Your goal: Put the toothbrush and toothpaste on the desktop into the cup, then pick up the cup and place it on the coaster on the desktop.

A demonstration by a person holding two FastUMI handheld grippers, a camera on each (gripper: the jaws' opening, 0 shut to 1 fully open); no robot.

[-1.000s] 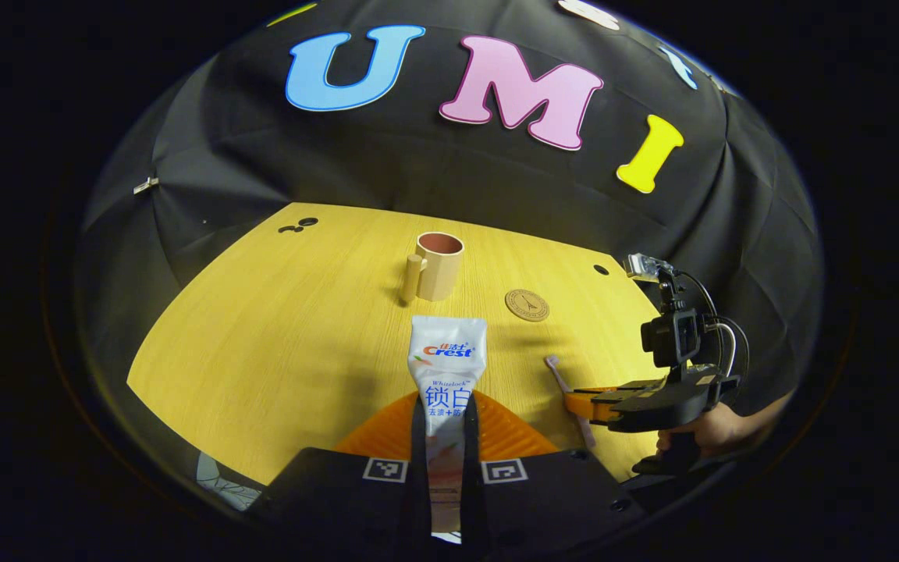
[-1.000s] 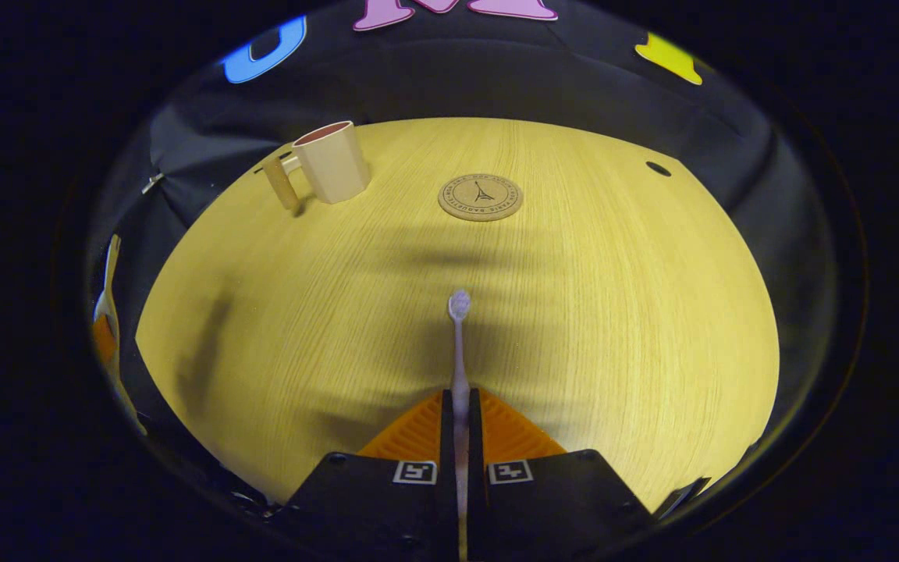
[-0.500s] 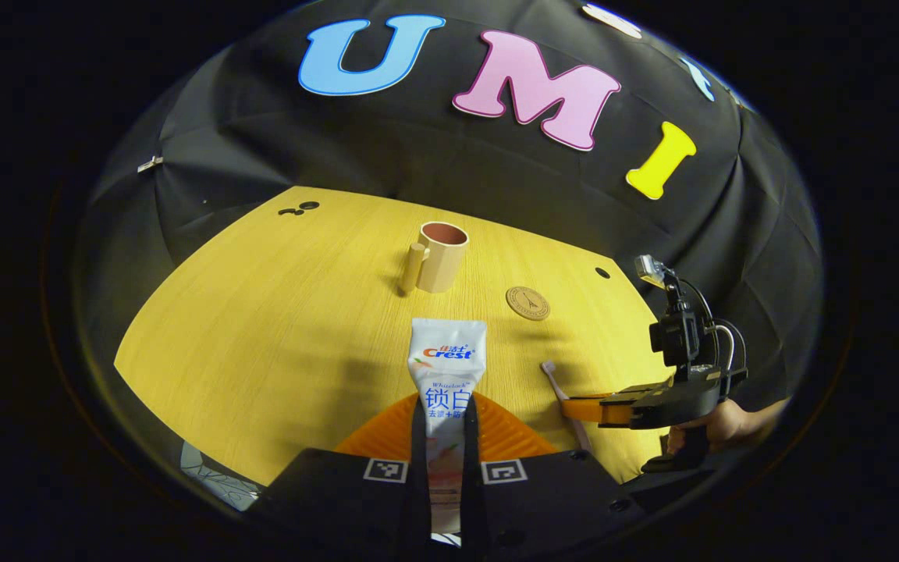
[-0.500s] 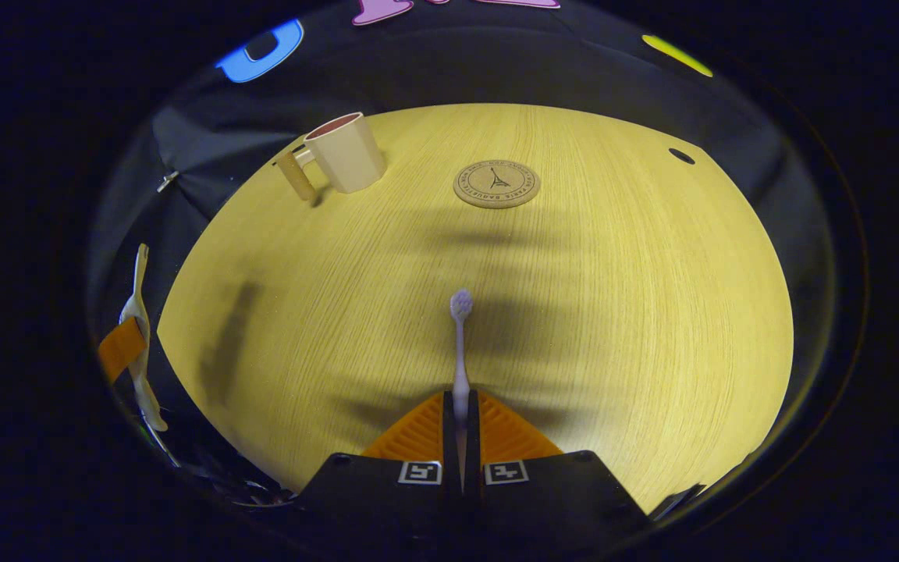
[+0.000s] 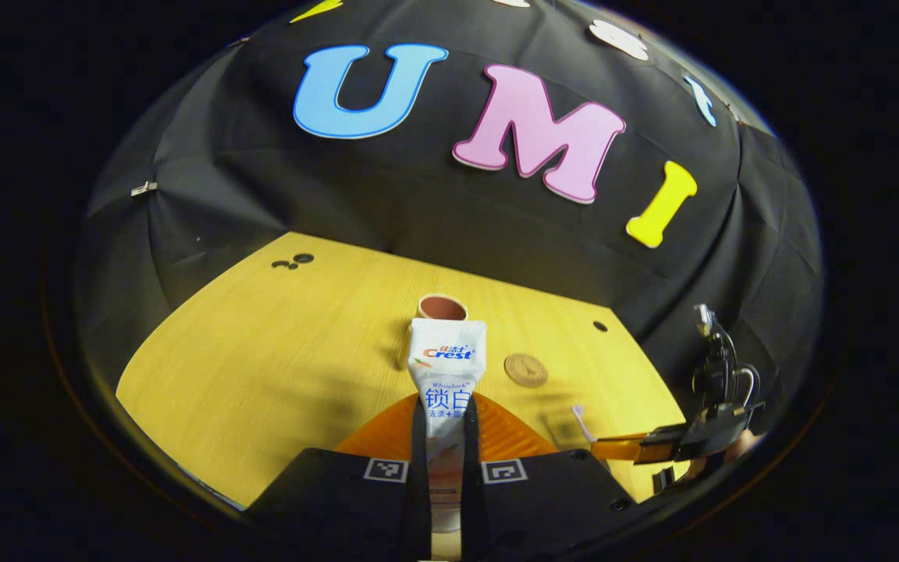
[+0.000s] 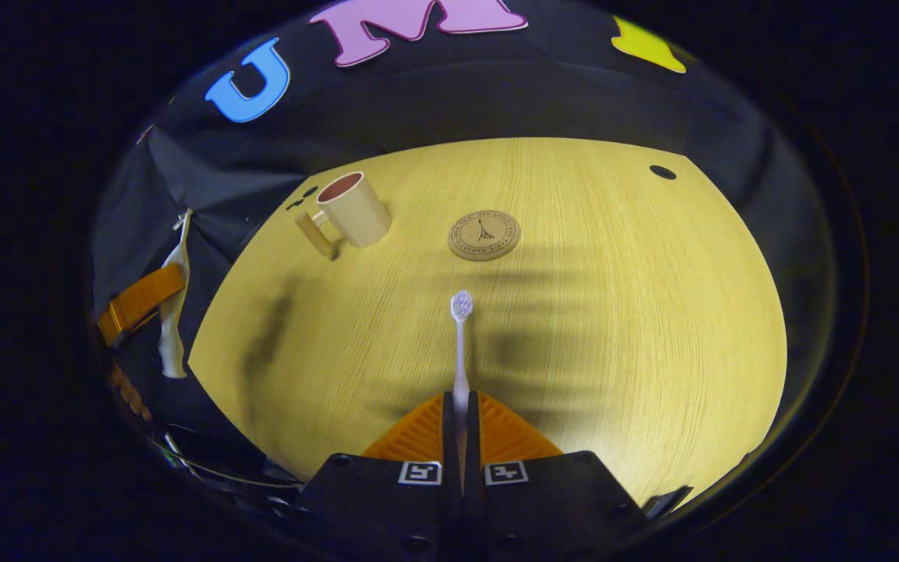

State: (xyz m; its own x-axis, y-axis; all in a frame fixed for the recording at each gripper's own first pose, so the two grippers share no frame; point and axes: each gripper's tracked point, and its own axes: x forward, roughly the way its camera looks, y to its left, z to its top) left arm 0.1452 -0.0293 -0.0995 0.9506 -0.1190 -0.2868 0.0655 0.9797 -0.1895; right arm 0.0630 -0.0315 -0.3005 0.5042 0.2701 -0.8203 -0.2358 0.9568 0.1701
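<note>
Desktop (image 6: 613, 312) bears cup (image 6: 352, 209), coaster (image 6: 485, 235); tongs clamp toothpaste (image 5: 447, 367), toothbrush (image 6: 460, 343).

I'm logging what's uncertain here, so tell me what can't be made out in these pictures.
- Left gripper view: the cup's body and handle, hidden behind the toothpaste held in the left tongs.
- Left gripper view: the toothpaste's cap end, hidden between the fingers.
- Right gripper view: the toothbrush handle's lower end, hidden in the right tongs.
- Both views: the coaster's lettering, too small.
</note>
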